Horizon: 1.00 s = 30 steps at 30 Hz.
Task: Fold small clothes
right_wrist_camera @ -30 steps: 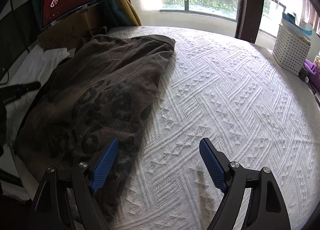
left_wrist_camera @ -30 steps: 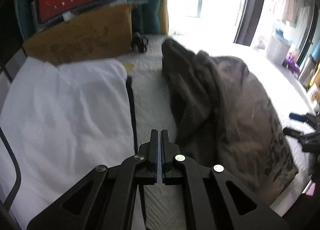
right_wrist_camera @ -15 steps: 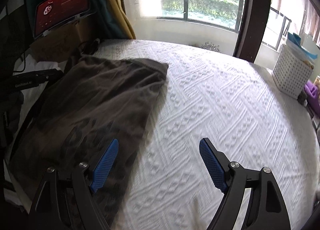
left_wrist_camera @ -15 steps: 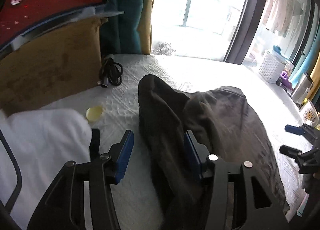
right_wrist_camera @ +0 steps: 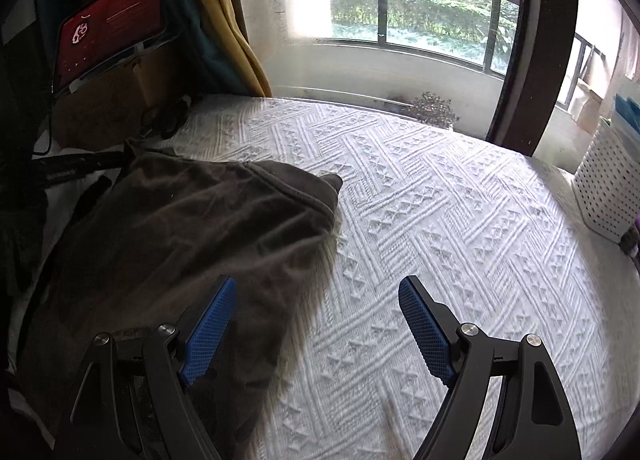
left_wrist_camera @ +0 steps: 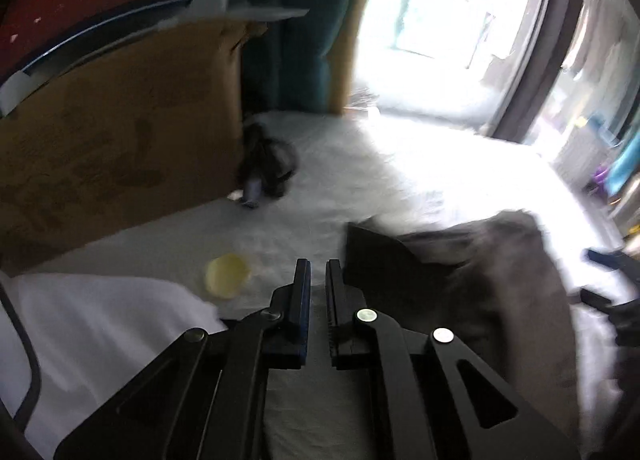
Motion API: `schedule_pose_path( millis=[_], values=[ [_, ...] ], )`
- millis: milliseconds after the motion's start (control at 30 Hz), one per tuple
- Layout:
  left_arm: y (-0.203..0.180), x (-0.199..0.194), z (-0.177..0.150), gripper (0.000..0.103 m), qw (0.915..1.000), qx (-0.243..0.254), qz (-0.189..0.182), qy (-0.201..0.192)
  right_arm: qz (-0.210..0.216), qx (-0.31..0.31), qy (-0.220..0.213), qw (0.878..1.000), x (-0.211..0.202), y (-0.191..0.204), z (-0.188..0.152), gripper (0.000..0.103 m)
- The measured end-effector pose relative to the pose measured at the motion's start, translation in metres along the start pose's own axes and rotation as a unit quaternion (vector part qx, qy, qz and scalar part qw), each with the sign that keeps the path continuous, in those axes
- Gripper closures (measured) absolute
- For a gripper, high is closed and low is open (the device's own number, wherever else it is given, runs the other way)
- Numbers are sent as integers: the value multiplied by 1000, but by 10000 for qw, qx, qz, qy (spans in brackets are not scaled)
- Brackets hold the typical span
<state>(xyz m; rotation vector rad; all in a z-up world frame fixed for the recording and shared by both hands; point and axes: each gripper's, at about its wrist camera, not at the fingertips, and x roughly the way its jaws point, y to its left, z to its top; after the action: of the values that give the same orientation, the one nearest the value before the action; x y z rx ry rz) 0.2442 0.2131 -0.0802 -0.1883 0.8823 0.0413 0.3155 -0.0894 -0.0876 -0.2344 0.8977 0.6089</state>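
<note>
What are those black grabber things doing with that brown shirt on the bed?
A person is folding a brown shirt on a white bedspread, with a grabber in each hand. The left gripper has just been closing and is nearly shut beside the shirt with nothing between its fingers. The right gripper is wide open at the shirt's edge, gripping nothing. The shirt lies loosely folded.

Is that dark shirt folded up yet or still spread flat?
Folded over: the dark shirt lies doubled on the bedspread, with a rounded fold along its far edge.
</note>
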Motion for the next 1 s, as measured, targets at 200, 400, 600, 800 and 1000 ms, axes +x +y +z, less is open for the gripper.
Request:
schedule_pose_path(
  millis=[200, 400, 600, 800, 1000],
  values=[
    [-46, 2, 4, 43, 9935, 1111, 81, 237, -23, 86, -16, 10000, 5, -10, 6, 19],
    [-55, 12, 3, 43, 9889, 1375, 421, 380, -67, 174, -33, 9998, 5, -20, 5, 19],
    [-34, -17, 19, 43, 9945, 914, 481, -193, -61, 275, -36, 9996, 7, -27, 4, 19],
    [-55, -10, 19, 42, 9894, 1435, 185, 88, 5, 215, -7, 9998, 10, -24, 3, 19],
    [-58, 30, 17, 42, 9810, 1754, 541, 631, 5, 236, -54, 9997, 7, -24, 3, 19]
  ],
)
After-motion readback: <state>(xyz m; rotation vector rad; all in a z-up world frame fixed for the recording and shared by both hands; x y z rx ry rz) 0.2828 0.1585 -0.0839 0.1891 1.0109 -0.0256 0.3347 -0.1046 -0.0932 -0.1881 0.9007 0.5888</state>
